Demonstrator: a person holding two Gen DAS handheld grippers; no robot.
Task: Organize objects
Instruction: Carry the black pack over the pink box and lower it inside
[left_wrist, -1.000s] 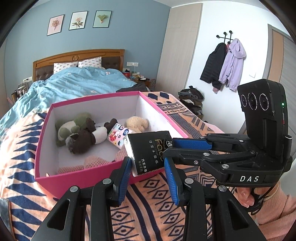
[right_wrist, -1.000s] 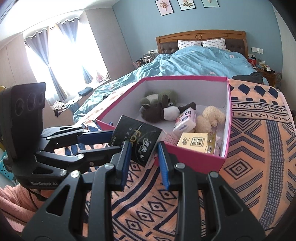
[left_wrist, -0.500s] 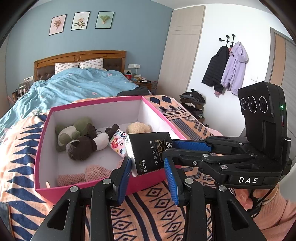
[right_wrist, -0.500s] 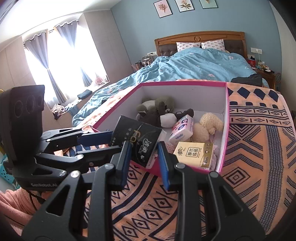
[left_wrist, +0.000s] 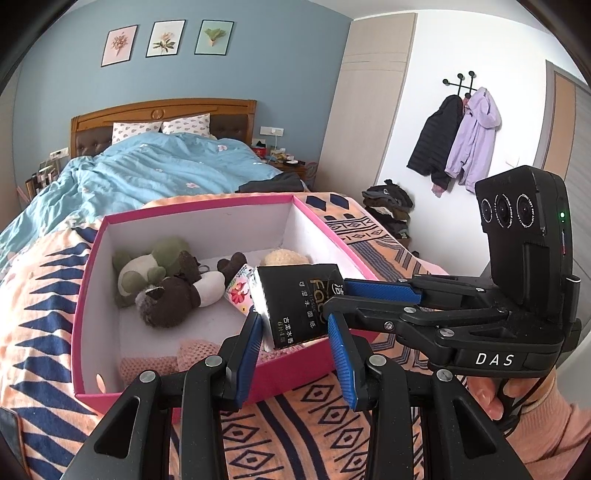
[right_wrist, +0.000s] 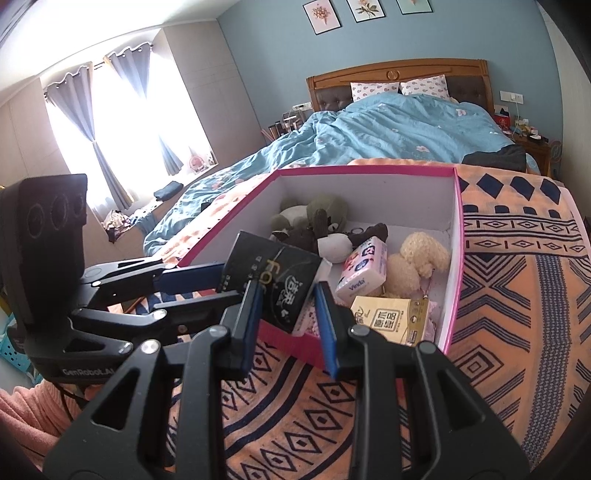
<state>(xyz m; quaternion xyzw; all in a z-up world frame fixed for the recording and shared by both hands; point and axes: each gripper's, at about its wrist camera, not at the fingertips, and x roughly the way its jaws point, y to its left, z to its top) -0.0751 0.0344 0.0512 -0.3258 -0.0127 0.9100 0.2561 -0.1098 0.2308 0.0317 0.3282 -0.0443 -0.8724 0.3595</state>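
Left wrist view takes in the black and lilac coats on a wall hook and a pink knitted piece along the near wall of the box. The right wrist view shows neither. It has the bright curtained window and a flat yellow printed packet in the box's near corner, which my other camera cannot see.

The black glossy tissue pack with gold lettering sits between the blue pads of my left gripper, which is closed narrowly on it. My right gripper clamps the same pack from the other side, its pads against the pack's edges. The pack hangs tilted above the near wall of the box, touching nothing inside.

The pink cardboard box with a white inside stands on the orange and navy patterned blanket. It holds a green and white plush toy, a dark brown plush toy lying against it, a cream fluffy plush and a white floral tissue packet leaning between them.
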